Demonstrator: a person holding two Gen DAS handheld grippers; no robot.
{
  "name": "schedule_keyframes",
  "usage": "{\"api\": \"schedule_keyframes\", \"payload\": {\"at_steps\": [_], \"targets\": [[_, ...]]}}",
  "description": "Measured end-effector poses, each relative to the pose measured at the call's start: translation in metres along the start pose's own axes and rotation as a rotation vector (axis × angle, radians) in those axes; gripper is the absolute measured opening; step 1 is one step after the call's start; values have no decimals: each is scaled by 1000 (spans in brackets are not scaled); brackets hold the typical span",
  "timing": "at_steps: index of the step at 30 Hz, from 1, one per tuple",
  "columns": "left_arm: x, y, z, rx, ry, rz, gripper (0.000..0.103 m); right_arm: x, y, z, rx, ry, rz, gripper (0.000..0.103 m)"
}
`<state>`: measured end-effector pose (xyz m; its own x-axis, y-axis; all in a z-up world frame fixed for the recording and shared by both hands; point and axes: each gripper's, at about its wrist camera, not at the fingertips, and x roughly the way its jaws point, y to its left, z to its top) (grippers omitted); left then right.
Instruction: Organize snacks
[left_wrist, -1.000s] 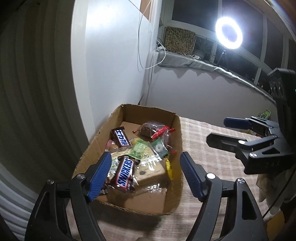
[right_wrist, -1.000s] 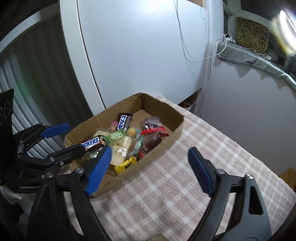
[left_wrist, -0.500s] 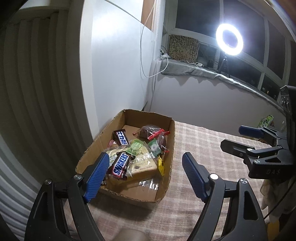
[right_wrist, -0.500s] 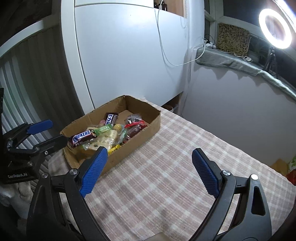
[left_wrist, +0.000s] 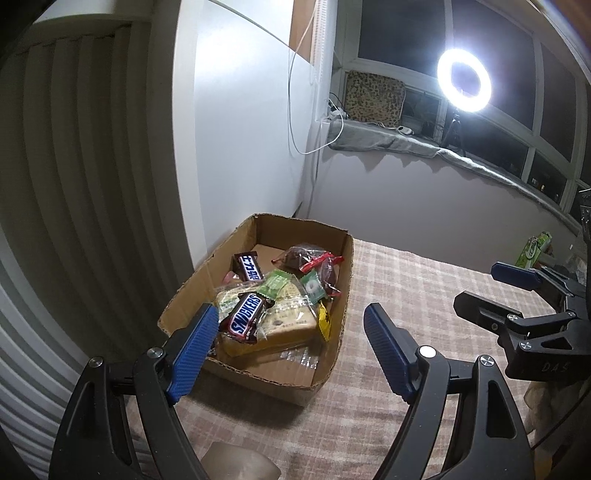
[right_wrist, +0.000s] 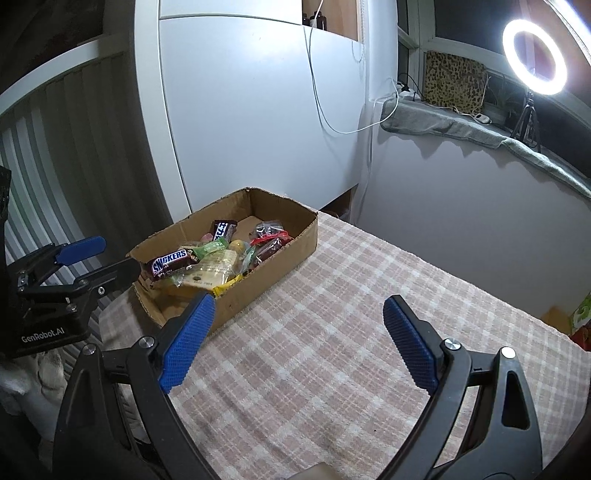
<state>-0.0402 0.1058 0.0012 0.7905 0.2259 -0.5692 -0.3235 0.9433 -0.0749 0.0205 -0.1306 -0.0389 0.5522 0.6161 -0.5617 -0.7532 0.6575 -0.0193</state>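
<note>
A shallow cardboard box (left_wrist: 334, 334) (right_wrist: 295, 240) stands on the checked tablecloth at the table's far left. It holds several wrapped snacks: a Snickers bar (left_wrist: 245, 316) (right_wrist: 170, 261) on top, a second dark chocolate bar (left_wrist: 248, 266), green sweets (left_wrist: 275, 283), red-wrapped dark pieces (left_wrist: 314, 256) and a pale packed cake (left_wrist: 288, 325). My left gripper (left_wrist: 286, 334) is open and empty, held back above the box's near end. My right gripper (right_wrist: 295, 334) is open and empty over bare cloth to the right of the box.
A white cabinet (right_wrist: 258, 110) stands behind the box with a cable hanging on it. A ring light (left_wrist: 463, 85) glares from the window sill. A green carton (left_wrist: 532, 251) stands at the table's far right edge. The checked cloth (right_wrist: 351, 332) covers the table.
Both grippers have drawn back and up from the box, which now looks smaller and farther. Both stay open and empty. The snacks have not moved.
</note>
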Motion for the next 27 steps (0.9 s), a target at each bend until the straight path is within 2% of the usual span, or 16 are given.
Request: {"api": "schedule_keyframes", "payload": {"at_steps": [27], "targets": [[3, -1, -2, 0, 6, -2, 81, 0, -5, 0, 9, 4, -11, 95]]}}
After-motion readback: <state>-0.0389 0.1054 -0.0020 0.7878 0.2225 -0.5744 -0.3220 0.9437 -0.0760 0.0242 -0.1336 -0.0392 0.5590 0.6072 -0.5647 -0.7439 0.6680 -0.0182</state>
